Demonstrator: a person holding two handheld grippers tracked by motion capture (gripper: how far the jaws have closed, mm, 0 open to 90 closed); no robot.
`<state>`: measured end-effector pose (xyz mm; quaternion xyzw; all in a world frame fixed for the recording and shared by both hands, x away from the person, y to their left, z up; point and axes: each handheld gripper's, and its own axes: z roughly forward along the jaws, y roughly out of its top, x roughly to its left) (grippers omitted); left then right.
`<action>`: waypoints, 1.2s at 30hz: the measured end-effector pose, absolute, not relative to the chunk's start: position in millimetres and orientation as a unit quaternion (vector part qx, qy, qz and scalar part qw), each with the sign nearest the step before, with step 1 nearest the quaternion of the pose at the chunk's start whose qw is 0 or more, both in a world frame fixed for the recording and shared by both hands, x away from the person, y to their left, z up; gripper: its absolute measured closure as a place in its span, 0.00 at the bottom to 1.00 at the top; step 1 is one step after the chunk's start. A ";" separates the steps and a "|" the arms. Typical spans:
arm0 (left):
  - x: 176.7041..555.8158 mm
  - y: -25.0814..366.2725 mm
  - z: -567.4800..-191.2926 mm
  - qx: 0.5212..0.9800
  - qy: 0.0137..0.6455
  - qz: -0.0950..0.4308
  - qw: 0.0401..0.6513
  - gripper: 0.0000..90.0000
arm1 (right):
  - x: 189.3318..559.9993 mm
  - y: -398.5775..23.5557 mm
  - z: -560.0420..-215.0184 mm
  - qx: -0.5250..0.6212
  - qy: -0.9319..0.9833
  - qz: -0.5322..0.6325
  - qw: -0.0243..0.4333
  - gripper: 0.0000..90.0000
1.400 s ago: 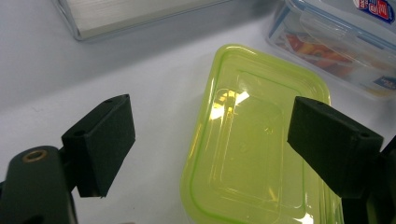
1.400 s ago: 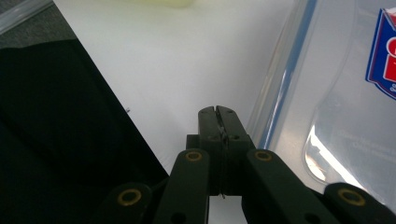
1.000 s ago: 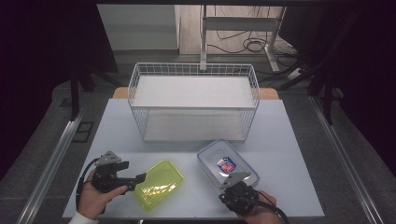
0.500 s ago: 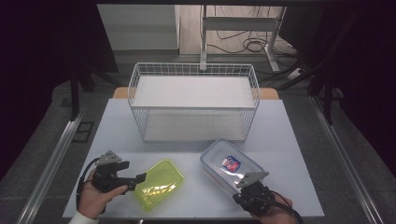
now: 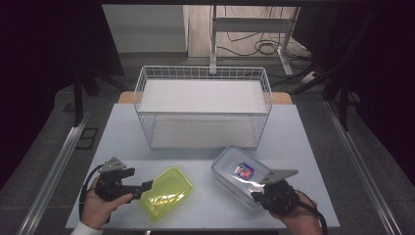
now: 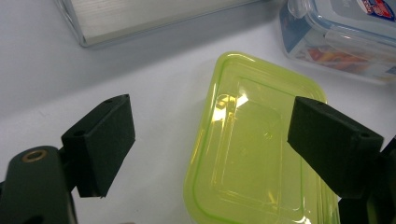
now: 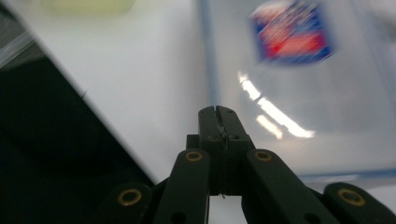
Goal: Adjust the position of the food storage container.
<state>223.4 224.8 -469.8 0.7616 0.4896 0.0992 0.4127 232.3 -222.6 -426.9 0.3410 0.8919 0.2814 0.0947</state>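
Yellow-green translucent container [image 5: 166, 191] lies flat, near the counter's [image 5: 127, 132] front edge; left tool [image 6: 210, 140] released, jaws spread either side of it. Clear lidded box [image 5: 241, 176] with blue-red label beside it; right tool [image 7: 218, 113] clenched at its near edge, grasping nothing visible.

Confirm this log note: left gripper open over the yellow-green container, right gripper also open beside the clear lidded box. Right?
Not quite. The right gripper is shut, its jaws pressed together in the right gripper view, beside the clear lidded box. The left gripper is open over the yellow-green container.
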 end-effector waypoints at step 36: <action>223.9 222.4 -471.9 0.765 0.489 0.089 0.408 0.16 | 385.8 -162.0 -453.0 0.327 0.903 0.253 0.114 0.99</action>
